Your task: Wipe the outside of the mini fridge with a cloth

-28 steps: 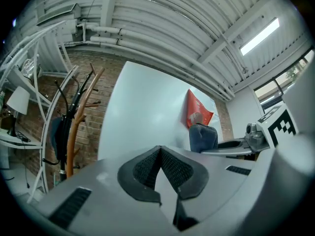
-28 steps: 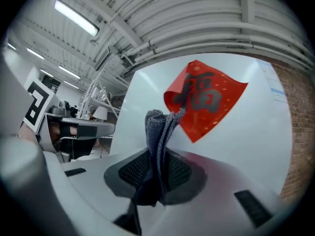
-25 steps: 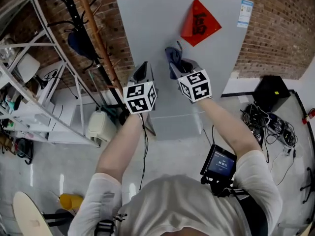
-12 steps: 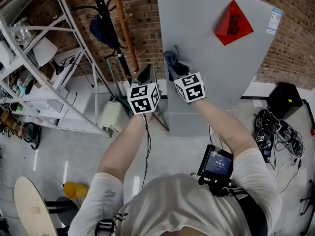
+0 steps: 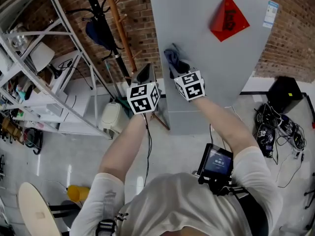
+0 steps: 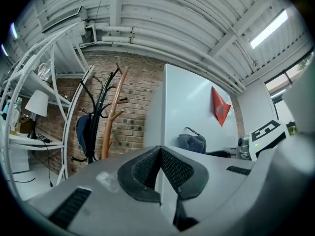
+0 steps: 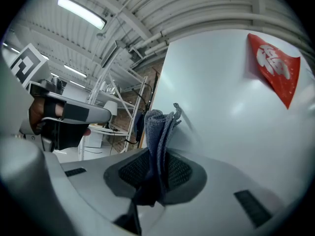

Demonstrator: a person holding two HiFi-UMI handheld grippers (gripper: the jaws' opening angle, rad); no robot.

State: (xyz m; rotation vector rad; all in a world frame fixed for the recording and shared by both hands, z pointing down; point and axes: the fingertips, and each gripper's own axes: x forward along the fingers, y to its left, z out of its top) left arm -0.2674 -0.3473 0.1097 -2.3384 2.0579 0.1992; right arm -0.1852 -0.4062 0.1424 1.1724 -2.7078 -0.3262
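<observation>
Now the right gripper is pinching the blue-grey cloth and holding it against the front of the grey fridge. Compared with a second ago, the cloth sits closer to the fridge's left edge and further from the red sticker, so a leftward wipe looks under way; in the last half second it has hardly shifted. The left gripper is pressed together, empty, just beside that left edge. Most of the front probably remains unwiped.

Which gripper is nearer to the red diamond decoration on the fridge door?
Right. The right gripper, shut on the cloth, is below-left of the red decoration; the left gripper is farther left, by the fridge edge.
</observation>
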